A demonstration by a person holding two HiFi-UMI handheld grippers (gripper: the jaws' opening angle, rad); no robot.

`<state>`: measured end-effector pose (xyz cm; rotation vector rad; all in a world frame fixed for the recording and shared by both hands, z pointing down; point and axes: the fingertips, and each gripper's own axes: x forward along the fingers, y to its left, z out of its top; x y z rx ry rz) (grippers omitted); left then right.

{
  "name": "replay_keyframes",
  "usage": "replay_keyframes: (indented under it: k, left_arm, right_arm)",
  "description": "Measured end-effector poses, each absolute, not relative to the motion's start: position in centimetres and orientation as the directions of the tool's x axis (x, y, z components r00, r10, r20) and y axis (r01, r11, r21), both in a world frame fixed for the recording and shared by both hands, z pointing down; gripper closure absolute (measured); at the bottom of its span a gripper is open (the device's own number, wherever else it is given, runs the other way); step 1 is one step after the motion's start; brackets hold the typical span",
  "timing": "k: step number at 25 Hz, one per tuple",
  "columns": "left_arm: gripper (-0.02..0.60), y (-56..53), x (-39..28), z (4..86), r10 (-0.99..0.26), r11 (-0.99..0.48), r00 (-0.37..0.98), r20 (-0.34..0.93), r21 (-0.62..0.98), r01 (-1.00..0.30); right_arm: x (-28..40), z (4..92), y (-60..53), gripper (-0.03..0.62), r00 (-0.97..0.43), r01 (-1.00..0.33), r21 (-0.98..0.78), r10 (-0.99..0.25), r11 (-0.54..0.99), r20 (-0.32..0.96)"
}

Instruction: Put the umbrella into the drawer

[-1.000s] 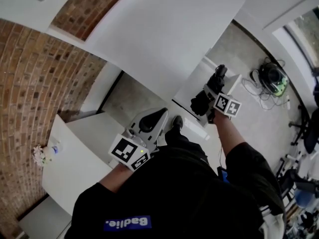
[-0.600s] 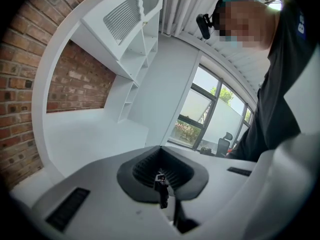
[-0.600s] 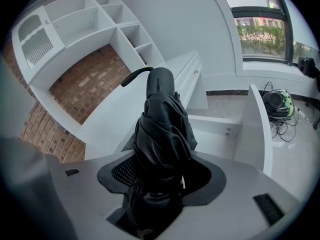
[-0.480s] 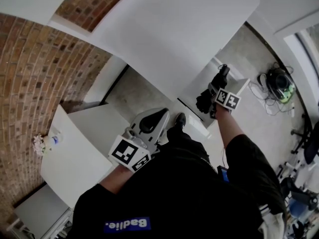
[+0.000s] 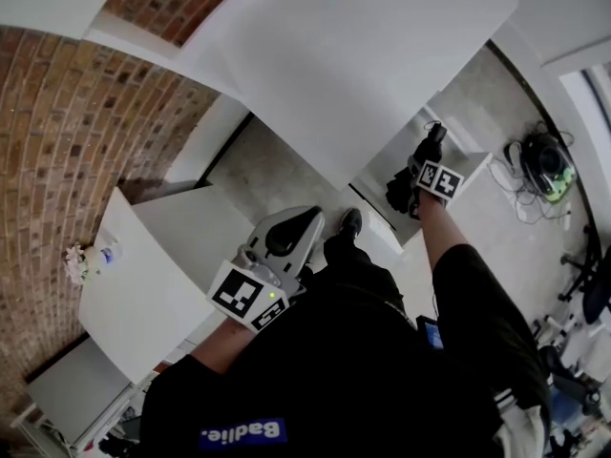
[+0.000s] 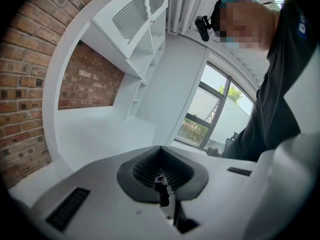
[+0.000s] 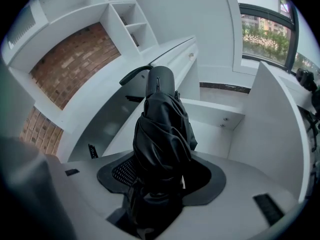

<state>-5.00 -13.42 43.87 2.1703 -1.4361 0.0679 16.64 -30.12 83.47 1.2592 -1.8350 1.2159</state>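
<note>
Closest to the head camera is the person's black top. It carries a blue patch with white lettering that is seen reversed, so I cannot read it with confidence.

The left arm is bent and kept close to the body. The left hand-held gripper (image 5: pixel 304 225) points up and away, and its jaws are pressed together with nothing between them. Its cube shows only black-and-white square markers, no words.

The right arm is stretched forward, almost straight. The right hand-held gripper (image 7: pixel 159 179) is clamped on the folded black umbrella (image 7: pixel 162 129). The umbrella stands out past the jaws, with its rounded end and a thin strap loop at the far tip. The jaw pads are mostly hidden behind the crumpled black fabric, and the umbrella's near end is cut off at the frame edge.

Just beyond it is the open white drawer (image 7: pixel 220 115), pulled out from under the white desk (image 5: pixel 344 55). The umbrella is held at the drawer, but I cannot tell whether any part of it is past the rim.

Farther off are the brick wall (image 5: pixel 57 113) and a tangle of cables (image 5: pixel 520 184) on the floor.
</note>
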Motion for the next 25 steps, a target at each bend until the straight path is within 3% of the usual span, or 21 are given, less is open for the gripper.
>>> replay_keyframes:
  k: [25]
  left_arm:
    - [0.58, -15.6, -3.4, 44.9, -0.815, -0.31, 0.459, 0.354, 0.402, -0.862]
  right_arm:
    - [17.0, 91.1, -28.9, 0.327, -0.307, -0.951, -0.283, -0.261, 0.127, 0.915]
